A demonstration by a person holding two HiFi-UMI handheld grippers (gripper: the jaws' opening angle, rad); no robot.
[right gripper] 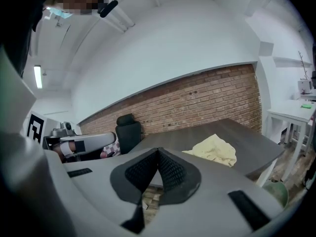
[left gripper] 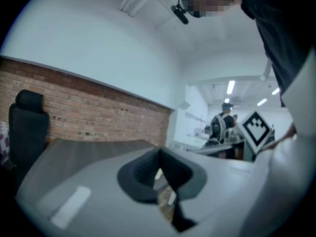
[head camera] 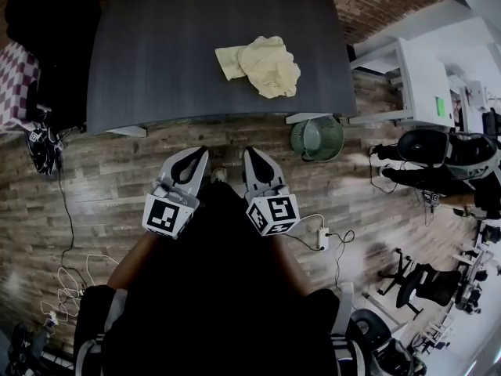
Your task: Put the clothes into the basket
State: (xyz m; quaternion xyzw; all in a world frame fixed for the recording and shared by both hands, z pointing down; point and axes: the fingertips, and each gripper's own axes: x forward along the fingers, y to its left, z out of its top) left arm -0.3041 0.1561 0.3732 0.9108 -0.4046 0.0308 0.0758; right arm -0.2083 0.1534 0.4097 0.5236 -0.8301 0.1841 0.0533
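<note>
Clothes (head camera: 262, 65) of pale yellow are seen crumpled toward the right end of the dark desk (head camera: 156, 53). The green basket (head camera: 317, 138) is set on the floor just off the desk's near right corner. The left gripper (head camera: 198, 153) and the right gripper (head camera: 252, 155) are held short of the near edge, jaws clenched on nothing. A black chair (head camera: 51, 22) is parked at the left end.

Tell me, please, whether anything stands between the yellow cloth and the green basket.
Nothing visible does. Only bare table lies between the cloth and the table's near edge, and the basket stands open on the floor just past that edge.
</note>
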